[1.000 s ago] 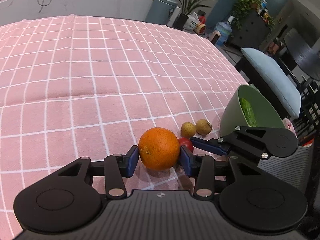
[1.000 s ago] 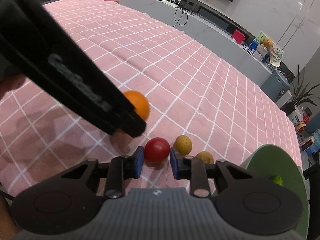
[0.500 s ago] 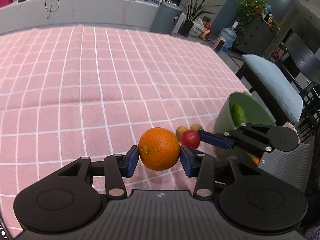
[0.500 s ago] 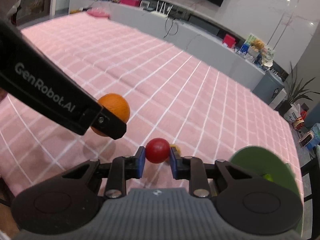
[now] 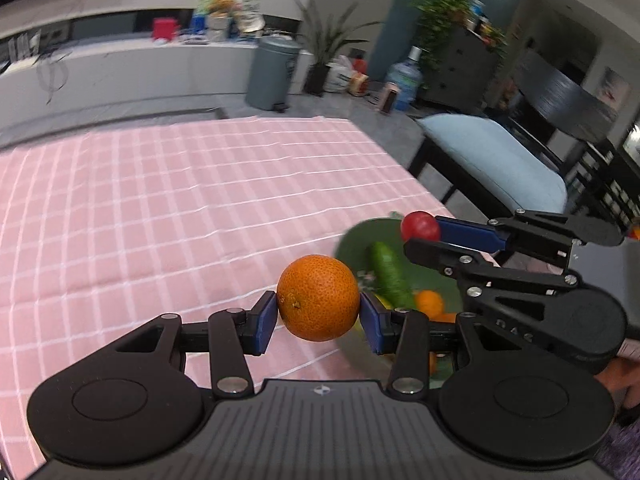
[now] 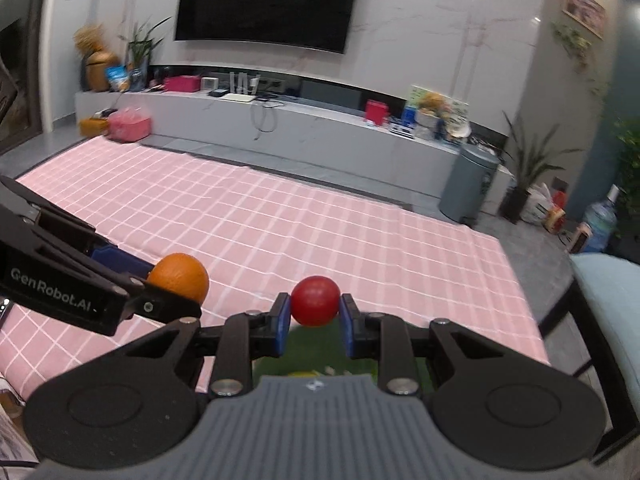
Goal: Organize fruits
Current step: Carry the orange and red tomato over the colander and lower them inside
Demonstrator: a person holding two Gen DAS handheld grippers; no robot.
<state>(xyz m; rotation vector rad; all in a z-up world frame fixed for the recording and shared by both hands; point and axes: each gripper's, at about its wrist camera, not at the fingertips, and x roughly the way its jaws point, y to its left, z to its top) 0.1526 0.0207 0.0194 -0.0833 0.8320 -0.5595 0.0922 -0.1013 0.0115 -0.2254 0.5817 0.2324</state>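
Much of the green bowl (image 5: pixel 352 240) is hidden: in the left wrist view the orange (image 5: pixel 318 298) and the right gripper (image 5: pixel 420 236) cover its lower and right parts, and in the right wrist view only a green strip (image 6: pixel 316 354) shows at lower centre. The cucumber (image 5: pixel 388 276) is blurred, the small fruits beside it too smeared to name. Shelf clutter in the upper frame is blurred.

The right hand-held gripper (image 6: pixel 315 322) clamps a red fruit (image 6: pixel 315 300) (pink checked cloth (image 6: pixel 320 224) beyond).

Pink checked tablecloth (image 5: pixel 168 216), grey bin (image 6: pixel 468 184), wall television (image 6: pixel 264 0), blue cushion (image 5: pixel 492 156)
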